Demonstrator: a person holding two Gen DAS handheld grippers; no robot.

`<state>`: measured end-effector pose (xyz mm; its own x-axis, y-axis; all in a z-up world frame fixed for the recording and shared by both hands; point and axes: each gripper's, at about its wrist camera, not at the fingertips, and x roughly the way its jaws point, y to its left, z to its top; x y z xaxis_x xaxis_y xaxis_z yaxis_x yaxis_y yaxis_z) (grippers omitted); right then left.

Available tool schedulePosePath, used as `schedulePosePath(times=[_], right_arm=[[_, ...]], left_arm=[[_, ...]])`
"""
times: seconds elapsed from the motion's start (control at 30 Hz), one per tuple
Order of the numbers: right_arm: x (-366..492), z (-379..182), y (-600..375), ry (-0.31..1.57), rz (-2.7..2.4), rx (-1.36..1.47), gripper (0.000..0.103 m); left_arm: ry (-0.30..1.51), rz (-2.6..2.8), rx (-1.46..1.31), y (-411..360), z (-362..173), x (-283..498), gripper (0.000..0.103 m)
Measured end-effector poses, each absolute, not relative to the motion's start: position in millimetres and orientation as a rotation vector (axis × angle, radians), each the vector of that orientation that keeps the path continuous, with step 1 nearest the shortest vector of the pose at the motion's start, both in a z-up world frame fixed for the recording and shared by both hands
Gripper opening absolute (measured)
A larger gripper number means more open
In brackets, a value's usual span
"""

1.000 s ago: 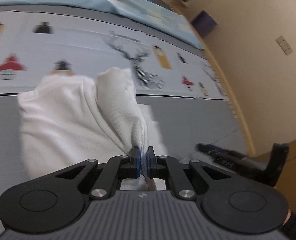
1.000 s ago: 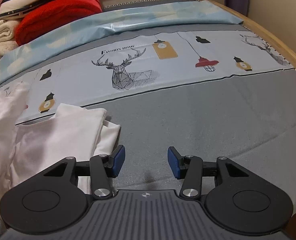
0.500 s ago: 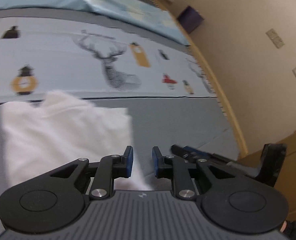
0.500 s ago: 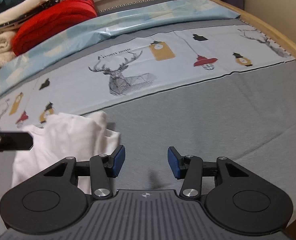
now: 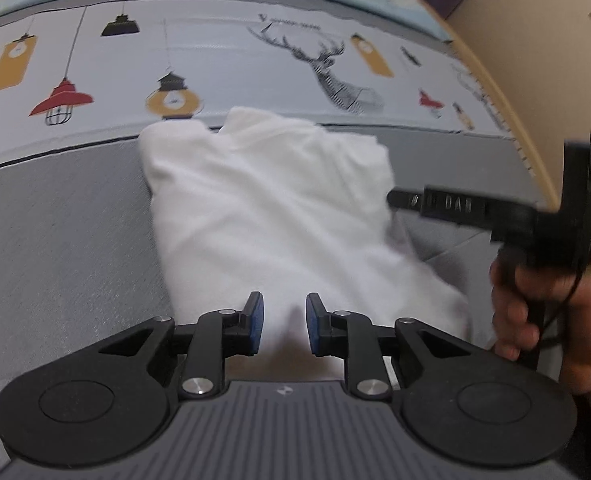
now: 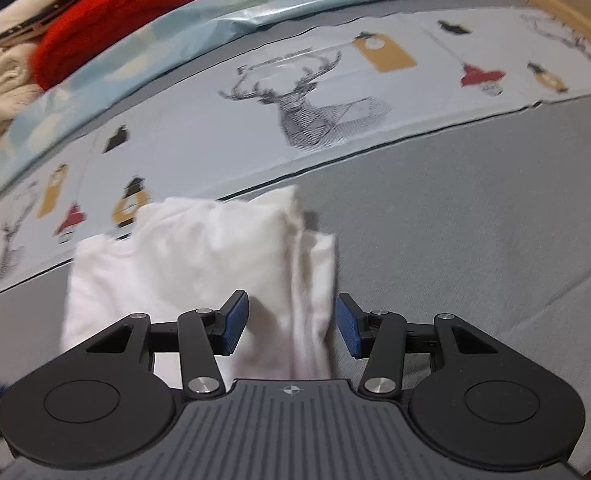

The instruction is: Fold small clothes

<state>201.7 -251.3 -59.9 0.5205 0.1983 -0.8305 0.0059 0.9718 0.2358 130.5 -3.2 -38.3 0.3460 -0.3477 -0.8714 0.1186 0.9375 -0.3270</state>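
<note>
Left gripper hovers low over the near edge of the white garment, blue pads parted by a modest gap with nothing between them, while the right gripper has its jaws spread wider, straddling the garment's layered right-hand edge without pinching it. The garment sits folded at centre frame in both views, on the grey bedsheet just below the pale printed band with the deer and lanterns. A red knit tops a clothes pile upper left of the right view, and a beige wall fills the left view's upper right.
</note>
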Motion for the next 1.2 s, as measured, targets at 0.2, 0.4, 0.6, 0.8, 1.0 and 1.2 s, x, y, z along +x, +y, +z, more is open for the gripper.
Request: schedulePosePath(times=[0.2,0.4,0.6,0.8,1.0,1.2], right_arm=[[215.2,-70.5,-247.6,1.008,0.058,0.210,0.011],[208.0,-40.0,-260.4,0.742,-0.090,0.253,0.000],[211.8,-62.1,-273.3,0.924,-0.054,0.362,0.010],[189.6,-54.8,-263.2,0.989,0.126,0.285,0.067],[157.5,-50.3,-264.2,1.038,0.244,0.142,0.067],[138.5,-51.6,-287.4,1.080,0.325,0.162,0.045]], left_arm=[[1.175,-0.308,-0.151,-11.5,-37.7,126.4,0.027],[1.188,-0.317,-0.114,-10.1,-40.6,129.4,0.027],[1.181,-0.313,-0.116,-11.0,-38.7,131.5,0.027],[1.173,-0.294,-0.120,-10.6,-36.4,129.6,0.030],[1.168,-0.256,-0.123,0.6,-34.6,124.5,0.030],[1.170,-0.224,-0.109,2.3,-36.1,124.3,0.030]])
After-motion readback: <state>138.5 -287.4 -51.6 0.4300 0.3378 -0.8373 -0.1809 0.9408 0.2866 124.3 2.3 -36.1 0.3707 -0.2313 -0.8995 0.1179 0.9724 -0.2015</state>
